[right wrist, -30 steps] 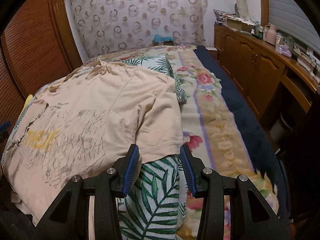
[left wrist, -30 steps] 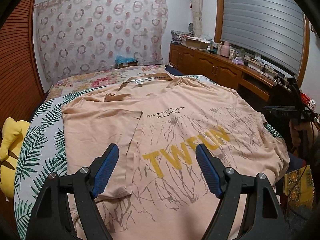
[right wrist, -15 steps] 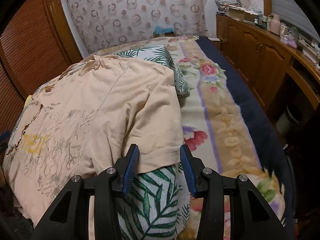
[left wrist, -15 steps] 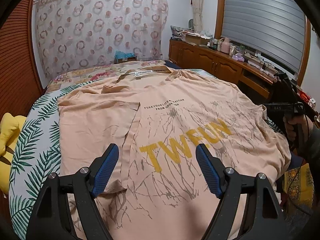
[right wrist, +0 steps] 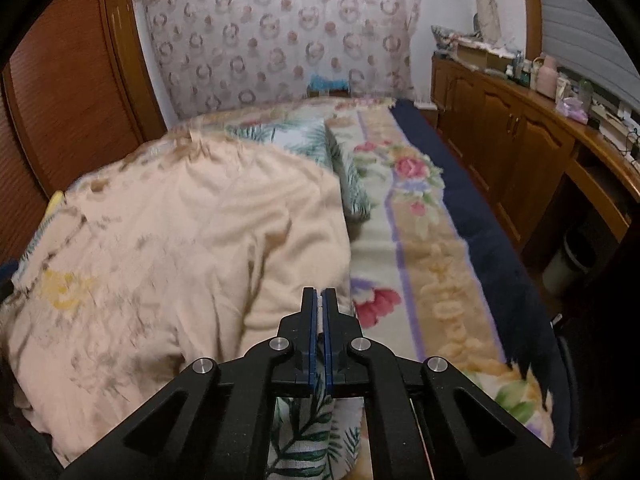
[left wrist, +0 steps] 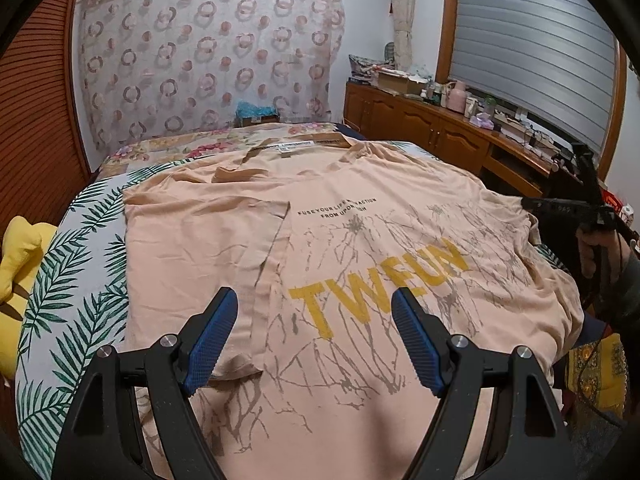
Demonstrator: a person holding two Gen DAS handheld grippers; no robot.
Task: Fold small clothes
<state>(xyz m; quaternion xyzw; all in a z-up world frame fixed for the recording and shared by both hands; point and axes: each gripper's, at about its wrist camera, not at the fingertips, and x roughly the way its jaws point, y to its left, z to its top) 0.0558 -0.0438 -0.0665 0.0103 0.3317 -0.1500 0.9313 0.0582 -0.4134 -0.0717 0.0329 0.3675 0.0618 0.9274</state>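
A peach T-shirt (left wrist: 360,240) with yellow "TWFUN" lettering lies spread face up on the bed, its left sleeve folded in over the chest. My left gripper (left wrist: 314,320) hovers open over the shirt's lower half, with nothing between its blue pads. In the right wrist view the same T-shirt (right wrist: 180,240) drapes over the bed's side. My right gripper (right wrist: 319,300) is shut on the hem of the right sleeve (right wrist: 312,248), and a thin strip of cloth shows between the pads. A hand (left wrist: 592,248) holding that gripper appears at the right edge of the left wrist view.
Under the shirt lies a palm-leaf sheet (left wrist: 80,280). A floral blanket (right wrist: 420,260) covers the bed's right side. A yellow plush (left wrist: 20,256) sits at the left edge. Wooden cabinets (right wrist: 520,152) with clutter on top line the right wall, and a slatted wooden door (left wrist: 36,100) stands on the left.
My right gripper's jaws have closed from partly open onto the sleeve hem that lay between them. The left gripper has stayed open over the shirt.
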